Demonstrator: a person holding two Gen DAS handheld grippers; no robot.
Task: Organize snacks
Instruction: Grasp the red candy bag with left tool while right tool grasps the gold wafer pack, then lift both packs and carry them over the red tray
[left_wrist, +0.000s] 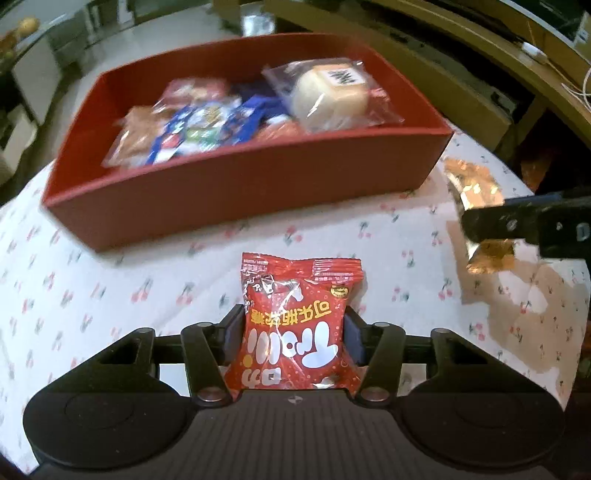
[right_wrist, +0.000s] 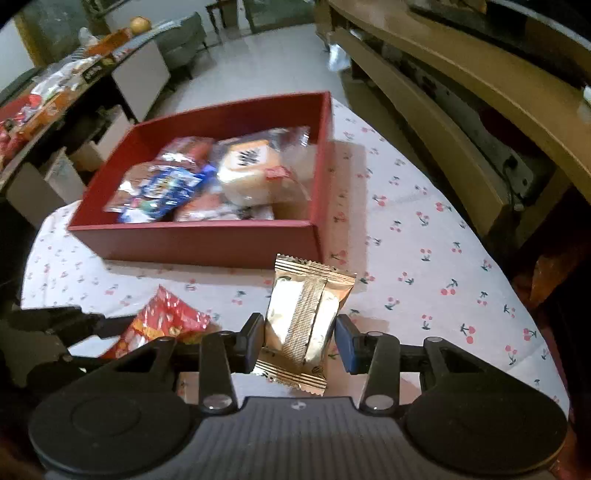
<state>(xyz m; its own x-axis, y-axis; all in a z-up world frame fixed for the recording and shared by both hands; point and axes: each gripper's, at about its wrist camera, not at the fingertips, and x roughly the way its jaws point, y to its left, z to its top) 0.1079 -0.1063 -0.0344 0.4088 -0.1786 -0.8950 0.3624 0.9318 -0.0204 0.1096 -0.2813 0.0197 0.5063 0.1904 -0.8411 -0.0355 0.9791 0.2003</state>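
My left gripper (left_wrist: 293, 332) is shut on a red candy packet (left_wrist: 295, 325) and holds it above the cloth, in front of the red box (left_wrist: 240, 195). My right gripper (right_wrist: 300, 341) is shut on a gold foil packet (right_wrist: 304, 321), also just in front of the red box (right_wrist: 207, 240). The box holds several snacks, among them a pale bun in a clear bag (left_wrist: 332, 94). The gold packet (left_wrist: 476, 188) and the right gripper's finger (left_wrist: 524, 221) show at the right of the left wrist view. The red packet (right_wrist: 166, 321) shows at lower left of the right wrist view.
The table wears a white cloth with cherry print (right_wrist: 424, 258). A wooden bench or shelf (right_wrist: 461, 110) runs along the right. A cluttered side table (right_wrist: 55, 92) stands at far left. The table edge curves close on the right (right_wrist: 524, 295).
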